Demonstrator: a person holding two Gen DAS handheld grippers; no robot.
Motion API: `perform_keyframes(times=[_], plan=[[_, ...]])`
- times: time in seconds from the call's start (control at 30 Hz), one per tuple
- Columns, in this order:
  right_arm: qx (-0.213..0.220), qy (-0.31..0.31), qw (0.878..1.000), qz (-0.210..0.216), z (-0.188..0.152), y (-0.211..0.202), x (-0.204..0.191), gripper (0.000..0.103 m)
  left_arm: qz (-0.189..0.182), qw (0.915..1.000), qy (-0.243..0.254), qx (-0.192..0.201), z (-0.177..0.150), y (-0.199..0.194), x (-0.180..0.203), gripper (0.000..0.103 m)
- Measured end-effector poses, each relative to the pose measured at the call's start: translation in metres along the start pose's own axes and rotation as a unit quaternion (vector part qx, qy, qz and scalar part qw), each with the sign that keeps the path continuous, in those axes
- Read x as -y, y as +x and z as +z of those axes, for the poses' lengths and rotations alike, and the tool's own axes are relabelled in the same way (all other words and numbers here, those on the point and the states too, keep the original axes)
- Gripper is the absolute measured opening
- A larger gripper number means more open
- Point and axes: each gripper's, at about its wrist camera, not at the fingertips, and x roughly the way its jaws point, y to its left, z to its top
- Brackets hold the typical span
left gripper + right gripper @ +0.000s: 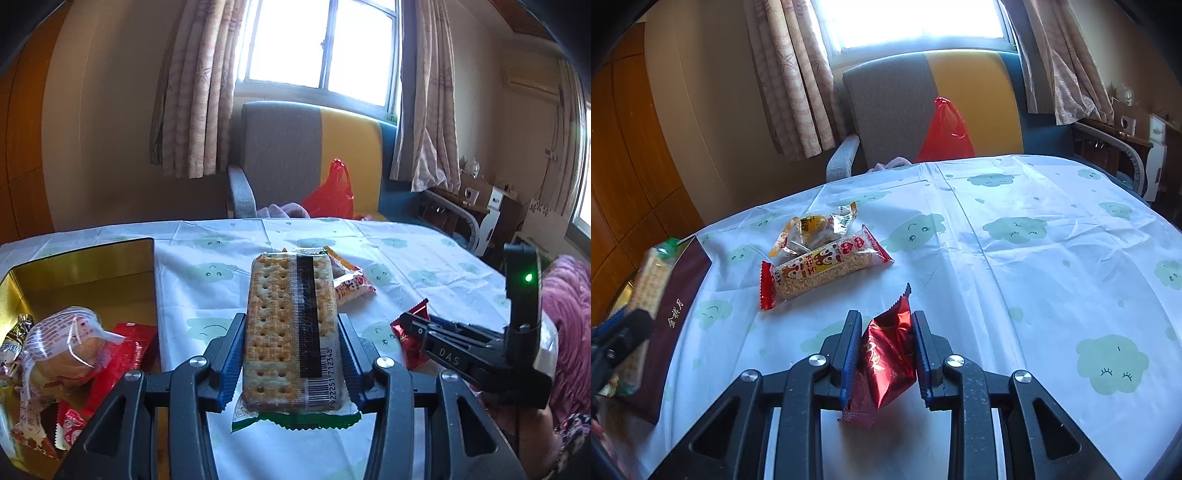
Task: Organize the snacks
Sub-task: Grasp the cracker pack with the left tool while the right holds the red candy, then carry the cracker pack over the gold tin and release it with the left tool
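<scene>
Clear plastic w/ a green edge is wrapped round the cracker pack (291, 332), which is being pinched on both long sides by the blue pads of the left gripper (291, 354) and is being held up off the table (424, 266), just beside the gold tin (92, 273). Inside that tin, a wrapped bun (70, 343) and some red snack packs (122, 350) are being kept, w/ the bun lying partly on the red ones. The tin's dark outer wall w/ gold writing (676, 314) is being shown in the right wrist view, at the table's left side. A shiny red foil snack (886, 354) is being squeezed between the pads of the right gripper (886, 350), whose jaws are pulled nearly together on it; the snack's top corner is sticking up past the pads, and whether its bottom edge is touching the cloth cannot be told. Two more snacks are being left on the white cloth w/ green cloud faces (1034, 258), well apart from the tin: a long rice bar w/ red ends (823, 269) and, touching it at the back, a small clear-and-yellow pack (812, 229). Behind the table, a red plastic bag (945, 129) is being rested on a grey and yellow chair (894, 99), w/ a bright window (321, 40) and curtains behind it.
</scene>
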Motion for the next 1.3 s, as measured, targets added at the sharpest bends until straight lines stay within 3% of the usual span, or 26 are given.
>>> perform_keyframes(times=[0.33, 0.63, 0.83, 1.1, 1.3], plan=[[-0.002, -0.002, 1.0, -0.005, 0.0, 0.0, -0.001, 0.027, 0.028, 0.9965, -0.078, -0.006, 0.022, -0.007, -0.059, 0.047], [-0.003, -0.003, 1.0, -0.007, 0.0, 0.001, -0.001, 0.027, 0.056, 0.9819, -0.157, -0.089, 0.031, 0.024, -0.118, 0.047], [-0.003, -0.003, 1.0, -0.007, 0.0, 0.001, -0.001, 0.027, 0.048, 0.9707, -0.202, -0.121, 0.038, 0.048, -0.14, 0.048], [-0.003, -0.003, 1.0, -0.007, 0.0, 0.001, 0.0, 0.027, 0.072, 0.9674, -0.207, -0.127, 0.049, 0.073, -0.155, 0.048], [-0.003, -0.003, 1.0, -0.007, 0.0, 0.001, 0.0, 0.028, 0.061, 0.9724, -0.192, -0.118, 0.047, 0.076, -0.153, 0.052]])
